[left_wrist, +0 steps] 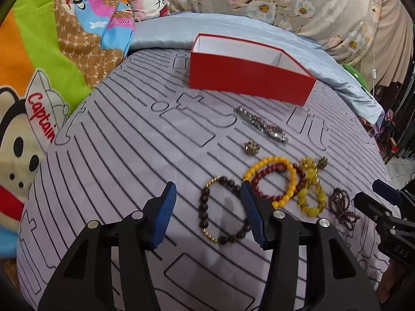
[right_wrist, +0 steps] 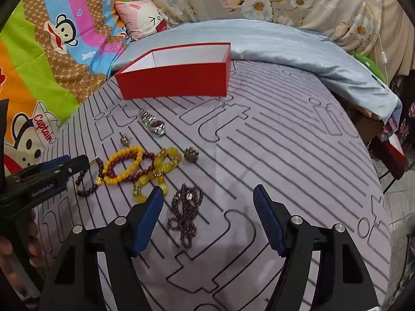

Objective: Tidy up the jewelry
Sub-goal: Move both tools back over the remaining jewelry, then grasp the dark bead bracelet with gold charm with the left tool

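Jewelry lies on a striped lilac bedsheet [left_wrist: 129, 155]. A dark bead bracelet [left_wrist: 201, 208] rests under my left gripper [left_wrist: 208, 215], which is open above it with nothing held. Beside it overlap a yellow bead bracelet [left_wrist: 272, 162], a red bead bracelet [left_wrist: 262, 194] and a chunky yellow bracelet [left_wrist: 311, 178]. A silver watch [left_wrist: 262, 124] and a small gold charm [left_wrist: 251, 147] lie nearer the empty red box [left_wrist: 249, 80]. My right gripper [right_wrist: 210, 207] is open over a purple bead string [right_wrist: 185, 207], clear of it. The red box [right_wrist: 176, 83] stands behind.
A second gold charm [right_wrist: 191, 154] lies right of the bracelets. A light blue quilt [right_wrist: 285, 44] is bunched behind the box, with cartoon bedding [left_wrist: 39, 64] at the left. The bed edge drops off at the right [right_wrist: 384, 181]. A hand [right_wrist: 15, 248] holds the left gripper's handle.
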Demonstrator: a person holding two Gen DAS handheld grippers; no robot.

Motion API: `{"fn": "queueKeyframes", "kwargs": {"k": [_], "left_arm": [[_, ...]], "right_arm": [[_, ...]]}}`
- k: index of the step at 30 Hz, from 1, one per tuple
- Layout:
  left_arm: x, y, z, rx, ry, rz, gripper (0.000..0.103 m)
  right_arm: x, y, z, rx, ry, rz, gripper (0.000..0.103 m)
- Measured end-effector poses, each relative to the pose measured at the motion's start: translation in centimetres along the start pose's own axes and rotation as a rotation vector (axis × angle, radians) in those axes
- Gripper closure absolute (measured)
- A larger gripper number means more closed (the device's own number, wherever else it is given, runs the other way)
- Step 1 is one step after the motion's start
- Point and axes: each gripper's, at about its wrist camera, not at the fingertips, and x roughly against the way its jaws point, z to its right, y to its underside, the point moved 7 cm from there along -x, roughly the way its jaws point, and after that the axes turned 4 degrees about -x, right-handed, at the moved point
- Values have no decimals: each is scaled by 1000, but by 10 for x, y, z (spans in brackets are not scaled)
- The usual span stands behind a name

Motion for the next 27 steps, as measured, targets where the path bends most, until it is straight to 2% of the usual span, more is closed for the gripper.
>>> {"fn": "queueKeyframes", "kwargs": {"k": [13,27], "left_arm": [[-2,19,1,16,7,0,54],[-5,20,4,3,3,-4,51]], "right_arm": [[-15,22,-10,-4,2,-34,36],[-23,25,-16,17,27,-31,62]]}}
